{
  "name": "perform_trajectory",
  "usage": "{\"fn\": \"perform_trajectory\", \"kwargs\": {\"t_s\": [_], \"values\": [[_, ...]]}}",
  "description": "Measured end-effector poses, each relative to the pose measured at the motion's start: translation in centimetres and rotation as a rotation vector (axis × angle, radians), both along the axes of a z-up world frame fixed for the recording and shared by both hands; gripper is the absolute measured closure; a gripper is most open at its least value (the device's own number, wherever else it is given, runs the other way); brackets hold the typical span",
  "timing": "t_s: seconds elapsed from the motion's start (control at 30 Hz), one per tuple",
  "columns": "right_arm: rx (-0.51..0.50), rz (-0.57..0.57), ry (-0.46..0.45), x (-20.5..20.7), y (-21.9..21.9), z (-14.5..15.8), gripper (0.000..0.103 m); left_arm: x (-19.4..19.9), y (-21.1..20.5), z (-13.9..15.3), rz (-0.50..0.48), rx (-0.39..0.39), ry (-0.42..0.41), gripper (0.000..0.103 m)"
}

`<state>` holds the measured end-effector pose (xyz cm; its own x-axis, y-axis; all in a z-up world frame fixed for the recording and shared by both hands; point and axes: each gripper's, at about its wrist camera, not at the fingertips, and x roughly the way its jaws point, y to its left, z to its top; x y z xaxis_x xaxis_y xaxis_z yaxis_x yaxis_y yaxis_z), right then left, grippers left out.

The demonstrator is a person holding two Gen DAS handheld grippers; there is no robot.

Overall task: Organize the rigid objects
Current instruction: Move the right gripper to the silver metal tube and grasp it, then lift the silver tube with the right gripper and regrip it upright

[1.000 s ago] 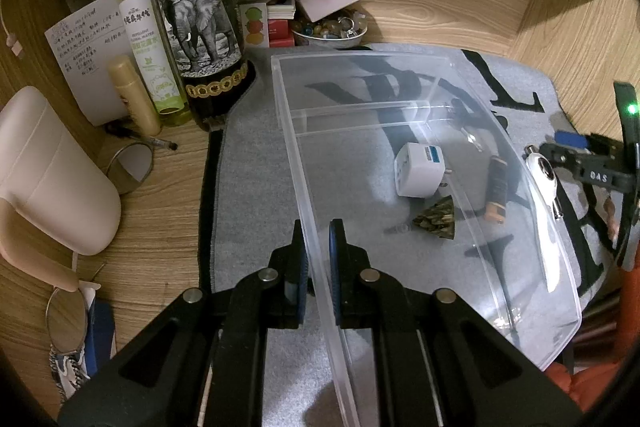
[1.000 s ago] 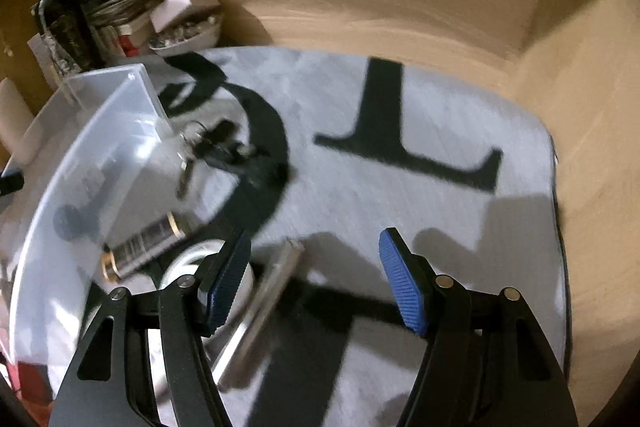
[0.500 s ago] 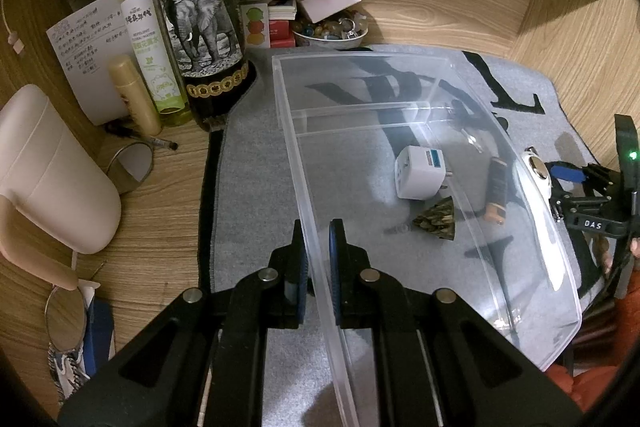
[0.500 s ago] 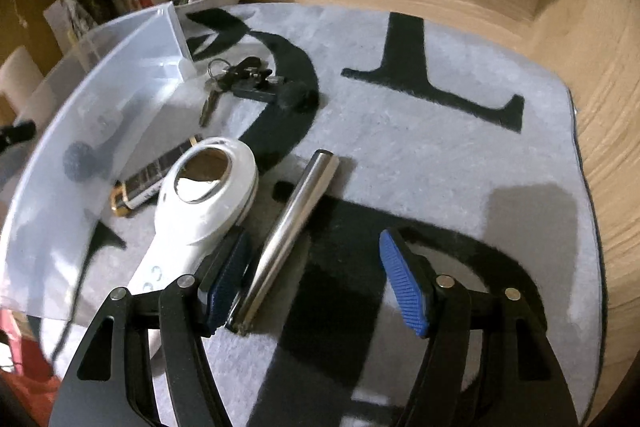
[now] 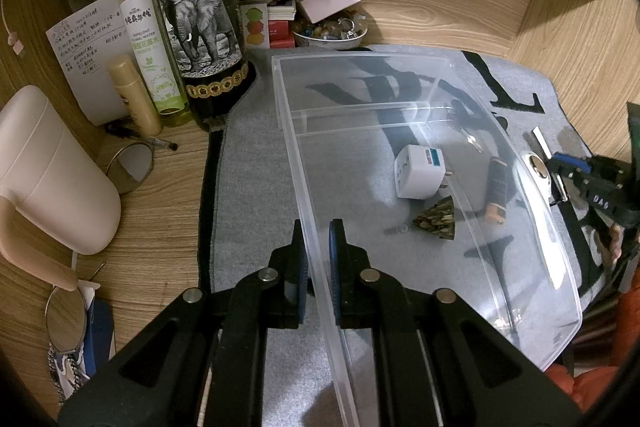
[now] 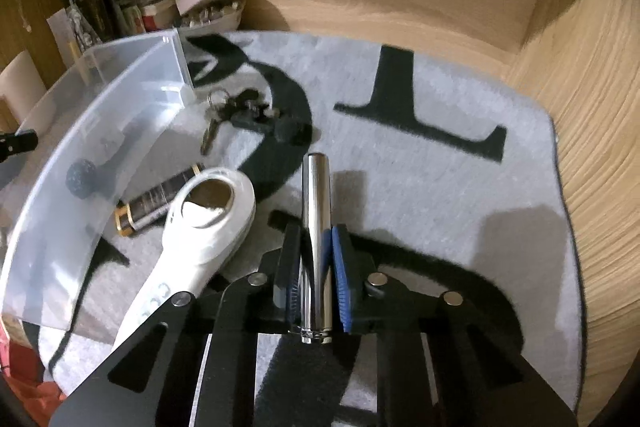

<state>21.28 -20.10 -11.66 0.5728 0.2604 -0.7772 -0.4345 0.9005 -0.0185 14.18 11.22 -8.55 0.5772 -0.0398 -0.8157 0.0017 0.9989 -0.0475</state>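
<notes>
My left gripper (image 5: 318, 231) is shut on the near wall of a clear plastic bin (image 5: 532, 251). Inside the bin lie a white plug adapter (image 5: 418, 173), a small scaly cone (image 5: 438, 219) and a dark lighter (image 5: 497, 189). My right gripper (image 6: 316, 239) is shut on a shiny metal cylinder (image 6: 316, 195) on the grey mat, just right of the bin (image 6: 52, 227). A white handheld device (image 6: 200, 227) and a bunch of keys (image 6: 240, 111) lie on the mat beside it. The right gripper shows in the left wrist view (image 5: 568, 171).
The grey mat with black letters (image 6: 460, 187) covers the wooden table. A wine bottle (image 5: 196, 23), a green spray bottle (image 5: 148, 39), a bowl of trinkets (image 5: 328, 31) and papers stand behind the bin. A white mug (image 5: 48, 171) stands at the left.
My right gripper came down over the metal cylinder and closed on it. My left gripper has kept its hold on the bin wall without moving.
</notes>
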Motion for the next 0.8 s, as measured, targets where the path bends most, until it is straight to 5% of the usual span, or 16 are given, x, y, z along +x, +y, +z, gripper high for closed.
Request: {"fn": "perform_trajectory", "kwargs": {"t_s": [0.8], "values": [[0.092, 0.107, -0.358, -2.5, 3.7, 12.8, 0.092, 0.0, -0.1, 0.1, -0.001, 0.004, -0.001, 0.094]]}}
